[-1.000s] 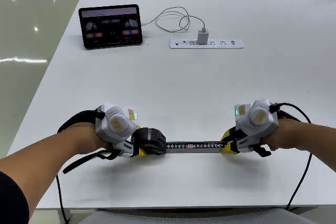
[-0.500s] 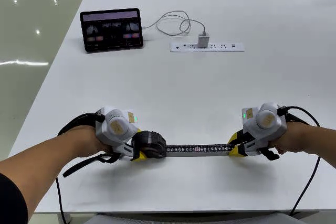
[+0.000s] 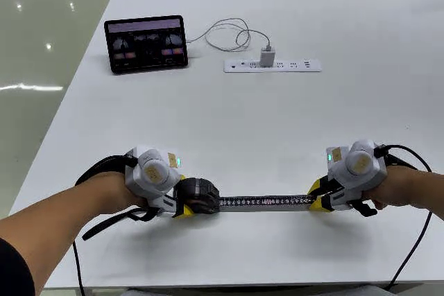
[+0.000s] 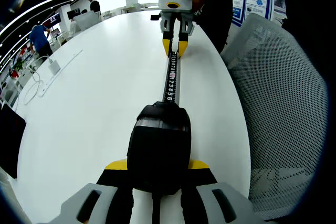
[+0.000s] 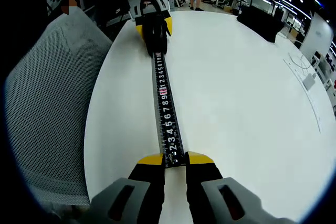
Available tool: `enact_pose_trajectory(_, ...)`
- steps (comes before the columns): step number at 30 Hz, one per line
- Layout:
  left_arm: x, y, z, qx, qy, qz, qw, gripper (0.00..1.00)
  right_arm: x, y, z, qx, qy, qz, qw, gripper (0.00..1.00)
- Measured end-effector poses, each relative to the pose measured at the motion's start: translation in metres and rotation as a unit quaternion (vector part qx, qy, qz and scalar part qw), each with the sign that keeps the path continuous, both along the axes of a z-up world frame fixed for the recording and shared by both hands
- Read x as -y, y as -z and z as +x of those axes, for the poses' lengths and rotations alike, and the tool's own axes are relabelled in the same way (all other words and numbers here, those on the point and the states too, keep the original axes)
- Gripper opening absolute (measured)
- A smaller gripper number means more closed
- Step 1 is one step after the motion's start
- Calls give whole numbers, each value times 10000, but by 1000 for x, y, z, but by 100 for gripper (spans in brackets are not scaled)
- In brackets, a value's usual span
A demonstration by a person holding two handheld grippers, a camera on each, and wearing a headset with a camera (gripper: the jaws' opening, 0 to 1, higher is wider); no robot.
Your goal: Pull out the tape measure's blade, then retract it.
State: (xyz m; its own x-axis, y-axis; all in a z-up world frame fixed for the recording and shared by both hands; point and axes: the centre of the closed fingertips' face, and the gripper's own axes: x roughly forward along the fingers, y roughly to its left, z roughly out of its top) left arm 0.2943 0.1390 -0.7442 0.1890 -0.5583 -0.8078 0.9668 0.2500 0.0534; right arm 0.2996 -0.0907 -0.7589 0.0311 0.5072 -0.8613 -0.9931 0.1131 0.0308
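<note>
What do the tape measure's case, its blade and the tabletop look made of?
Case: black plastic or rubber, matte, with a dull sheen. Blade: thin dark strip with printed numerals, probably coated metal, not certain. Tabletop: smooth white, likely laminate, given its even, faintly glossy surface.

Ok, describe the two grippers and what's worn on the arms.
The left gripper and right gripper each have a rounded white-grey body, a tan round patch, a small green light and black jaws tipped yellow. Black straps loop behind the bodies, a black cable trails from each, and a dark sleeve shows on the left arm.
</note>
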Motion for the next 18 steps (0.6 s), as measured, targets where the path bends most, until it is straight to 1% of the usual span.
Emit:
enact_pose_trajectory(8,0,0,0,20,0,8,10000,30,5,0,-1,-13,20,-23,10000,10)
enact_pose_trajectory(18,0,0,0,5,25,-12,10000,30,11,0,-1,-17,73,-12,10000,10)
